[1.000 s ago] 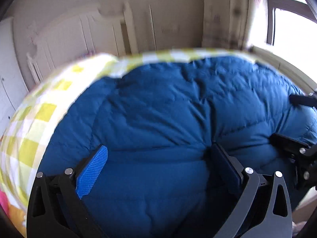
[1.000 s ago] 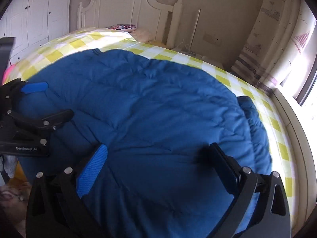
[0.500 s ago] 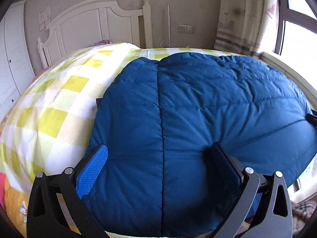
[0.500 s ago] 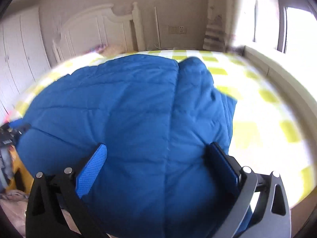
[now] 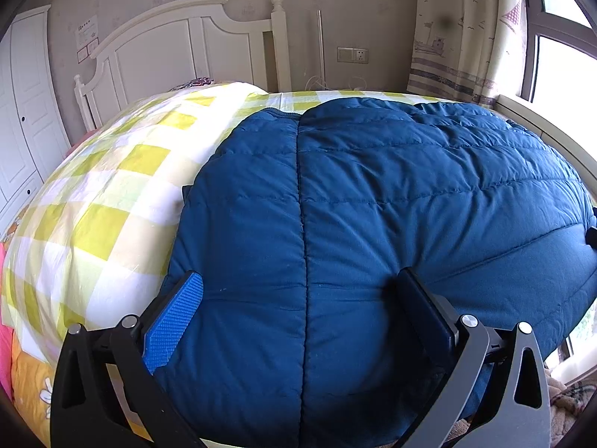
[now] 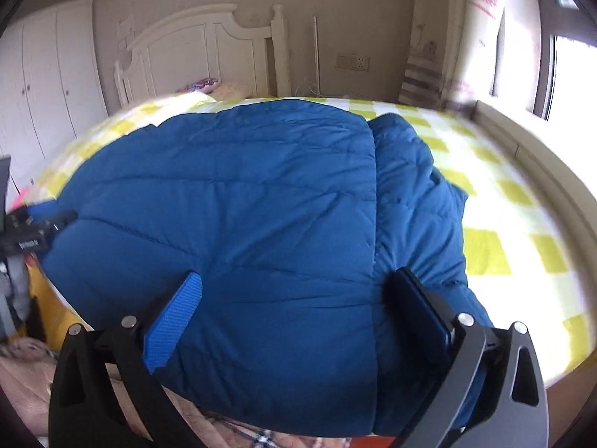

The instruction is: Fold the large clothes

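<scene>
A big blue quilted down jacket (image 5: 373,205) lies spread on the bed, its centre seam running away from me; it also fills the right wrist view (image 6: 242,224). My left gripper (image 5: 298,287) is open, its fingers straddling the jacket's near edge left of centre. My right gripper (image 6: 294,283) is open over the jacket's near right edge, where a folded part (image 6: 414,186) lies. The left gripper shows at the far left of the right wrist view (image 6: 33,224).
The bed has a yellow and white checked cover (image 5: 112,194) and a white headboard (image 5: 179,48). White wardrobes (image 6: 48,74) stand at the left, a curtain (image 5: 455,30) and window (image 6: 571,82) at the right. The bed's foot edge is just below the grippers.
Both views have pulled back and lifted from close over the jacket, so the whole jacket and the headboard now show. The jacket lies flatter. Both grippers stay open.
</scene>
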{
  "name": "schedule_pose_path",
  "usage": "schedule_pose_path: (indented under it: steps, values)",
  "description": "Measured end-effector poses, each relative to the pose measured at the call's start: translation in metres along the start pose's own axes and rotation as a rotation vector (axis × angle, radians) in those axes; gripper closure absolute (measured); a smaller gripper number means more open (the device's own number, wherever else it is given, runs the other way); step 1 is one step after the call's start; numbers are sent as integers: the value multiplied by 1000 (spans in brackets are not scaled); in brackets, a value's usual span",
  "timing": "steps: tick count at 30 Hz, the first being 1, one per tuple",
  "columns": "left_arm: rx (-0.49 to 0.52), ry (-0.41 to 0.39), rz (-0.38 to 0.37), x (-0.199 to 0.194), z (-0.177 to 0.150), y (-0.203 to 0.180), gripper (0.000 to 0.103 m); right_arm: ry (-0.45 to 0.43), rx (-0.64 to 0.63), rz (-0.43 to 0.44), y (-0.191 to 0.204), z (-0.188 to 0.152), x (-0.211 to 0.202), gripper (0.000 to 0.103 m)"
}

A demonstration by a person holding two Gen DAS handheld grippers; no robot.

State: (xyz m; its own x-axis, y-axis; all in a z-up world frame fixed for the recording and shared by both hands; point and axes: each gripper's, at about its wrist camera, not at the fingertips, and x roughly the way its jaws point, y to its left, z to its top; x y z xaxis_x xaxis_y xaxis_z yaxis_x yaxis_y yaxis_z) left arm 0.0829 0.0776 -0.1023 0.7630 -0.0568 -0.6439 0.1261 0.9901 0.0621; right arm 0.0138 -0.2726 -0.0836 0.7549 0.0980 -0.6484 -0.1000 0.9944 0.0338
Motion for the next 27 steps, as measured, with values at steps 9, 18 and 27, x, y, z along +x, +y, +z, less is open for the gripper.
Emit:
schedule_pose_path:
  steps: [9,18,27]
  values:
    - [3,-7,5,0,0,-1,4,-14,2,-3,-5,-8,0,2]
    - [-20,31,-28,-12,11,-2,4,-73,113,0,-41,-8,-41,3]
    - [221,-100,-129,-30,80,-97,4,-117,414,30,-111,-45,-66,2]
